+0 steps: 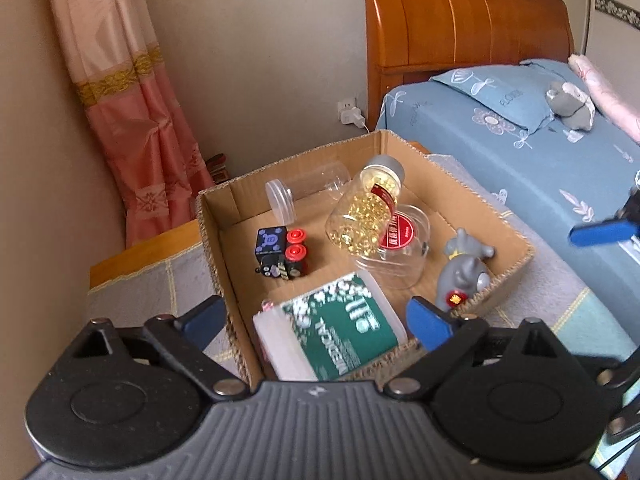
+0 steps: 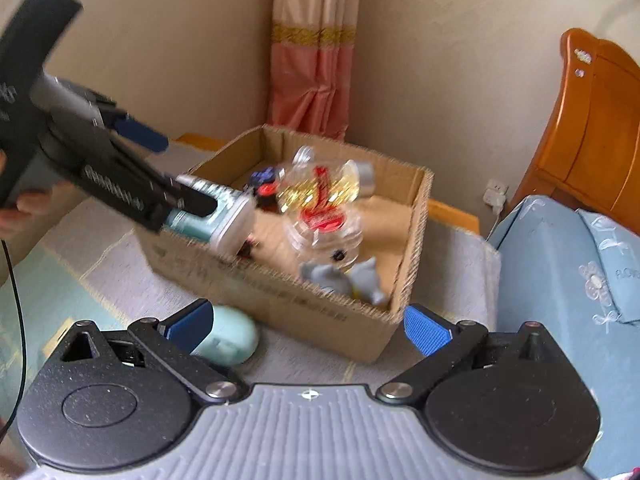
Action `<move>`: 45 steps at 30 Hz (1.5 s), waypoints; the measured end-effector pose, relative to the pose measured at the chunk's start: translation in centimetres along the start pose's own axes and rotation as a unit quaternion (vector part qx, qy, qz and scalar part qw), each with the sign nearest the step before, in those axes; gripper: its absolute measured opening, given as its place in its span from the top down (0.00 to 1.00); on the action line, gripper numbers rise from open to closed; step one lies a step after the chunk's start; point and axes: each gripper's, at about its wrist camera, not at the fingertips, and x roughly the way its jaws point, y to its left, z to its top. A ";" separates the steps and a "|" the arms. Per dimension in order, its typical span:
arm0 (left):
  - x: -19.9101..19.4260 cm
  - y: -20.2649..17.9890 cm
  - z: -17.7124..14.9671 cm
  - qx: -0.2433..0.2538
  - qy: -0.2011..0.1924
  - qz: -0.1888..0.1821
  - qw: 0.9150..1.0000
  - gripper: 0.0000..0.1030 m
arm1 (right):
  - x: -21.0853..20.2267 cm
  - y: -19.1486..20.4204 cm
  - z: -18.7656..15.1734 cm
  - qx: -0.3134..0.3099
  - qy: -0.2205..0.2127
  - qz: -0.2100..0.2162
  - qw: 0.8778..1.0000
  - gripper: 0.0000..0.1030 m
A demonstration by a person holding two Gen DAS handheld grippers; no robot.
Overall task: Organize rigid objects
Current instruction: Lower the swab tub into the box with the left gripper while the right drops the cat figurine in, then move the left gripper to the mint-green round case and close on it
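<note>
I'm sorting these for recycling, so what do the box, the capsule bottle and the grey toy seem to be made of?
Box: corrugated cardboard, matte brown; the fluted layer shows along its cut rim.
Capsule bottle: clear, glossy, probably plastic; the yellow capsules show through its wall. Its grey cap looks metallic, though it could be coated plastic.
Grey toy: smooth, moulded, slightly shiny, likely plastic or vinyl; the look leaves that open.

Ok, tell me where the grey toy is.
Left wrist view: grey toy lies in the box's near right corner, beside the clear jar.
</note>
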 end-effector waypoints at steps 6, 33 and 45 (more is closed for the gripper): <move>-2.2 0.2 -2.1 -0.026 -0.003 0.001 1.000 0.06 | 0.7 1.5 -1.9 0.017 0.020 0.019 0.999 0.00; -2.3 -1.1 -8.5 -0.080 0.032 0.010 0.996 0.06 | 6.3 4.8 -7.3 0.099 0.035 -0.048 0.993 0.00; 2.6 -4.7 -6.6 -0.085 0.060 -0.018 0.994 0.06 | 5.0 3.5 -8.7 0.076 0.004 -0.030 0.997 0.00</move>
